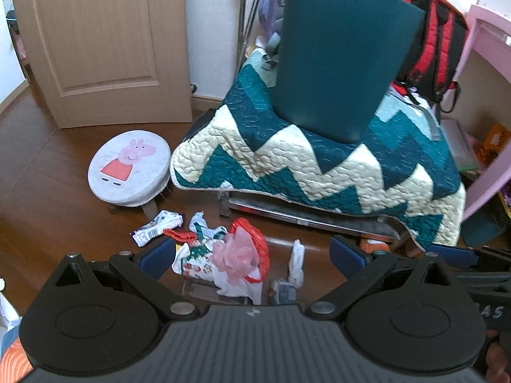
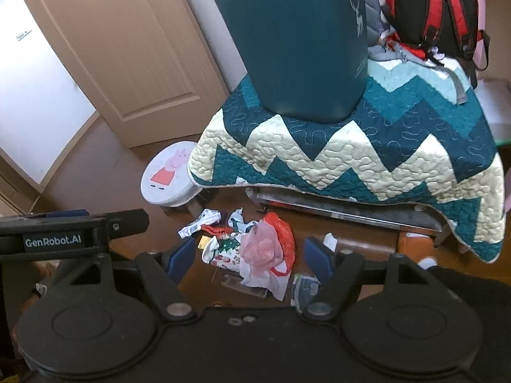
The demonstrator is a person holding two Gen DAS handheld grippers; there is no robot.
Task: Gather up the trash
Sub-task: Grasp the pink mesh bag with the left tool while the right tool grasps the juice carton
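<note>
A pile of trash lies on the brown floor in front of a quilt-covered bench: a pink and red plastic bag (image 1: 242, 252) (image 2: 271, 245), a printed white wrapper (image 1: 198, 261) (image 2: 226, 255), a white-purple wrapper (image 1: 156, 226) (image 2: 201, 221), a crumpled white tissue (image 1: 297, 261) and a small blue-white packet (image 1: 282, 292) (image 2: 305, 287). A tall dark teal bin (image 1: 338, 60) (image 2: 297, 38) stands on the quilt. My left gripper (image 1: 252, 255) is open and empty above the pile. My right gripper (image 2: 249, 258) is open and empty above the same pile. The left gripper's body also shows in the right wrist view (image 2: 64, 233).
A zigzag teal and cream quilt (image 1: 319, 166) (image 2: 351, 159) covers the bench. A round Peppa Pig stool (image 1: 129, 167) (image 2: 171, 172) stands to its left. A wooden door (image 1: 99, 38) is behind. A red-black backpack (image 1: 437, 48) and a pink shelf (image 1: 485, 95) are at right.
</note>
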